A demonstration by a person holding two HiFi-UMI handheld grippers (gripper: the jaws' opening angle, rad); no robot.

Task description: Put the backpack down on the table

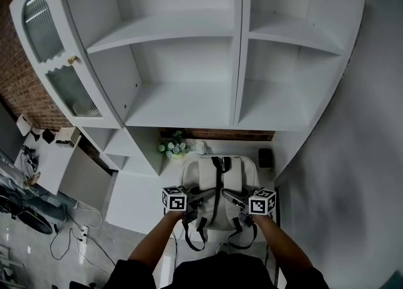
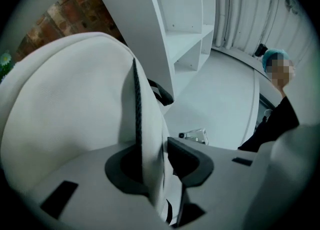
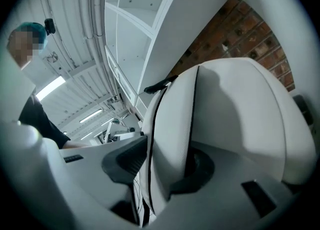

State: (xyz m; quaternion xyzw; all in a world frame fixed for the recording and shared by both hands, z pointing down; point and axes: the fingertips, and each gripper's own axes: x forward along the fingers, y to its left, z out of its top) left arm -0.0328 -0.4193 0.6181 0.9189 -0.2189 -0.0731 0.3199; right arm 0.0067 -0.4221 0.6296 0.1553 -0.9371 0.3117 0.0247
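**Backpack on the worktop, both grips slackened**
The backpack (image 1: 217, 184) rested on the white worktop (image 1: 135, 203) at the lower middle of the frame, straps facing you. Your left gripper (image 1: 200, 199) and right gripper (image 1: 232, 199) flanked it, jaws apart, each loosely around a shoulder strap (image 2: 150, 164) without pinching it.

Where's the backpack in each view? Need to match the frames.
Head view: backpack at bottom centre, just below the shelves.
Left gripper view: backpack fills the left half, its piped edge running down the centre.
Right gripper view: backpack spans centre to right.
Shared landmark: white shelf unit, behind the backpack in all three.
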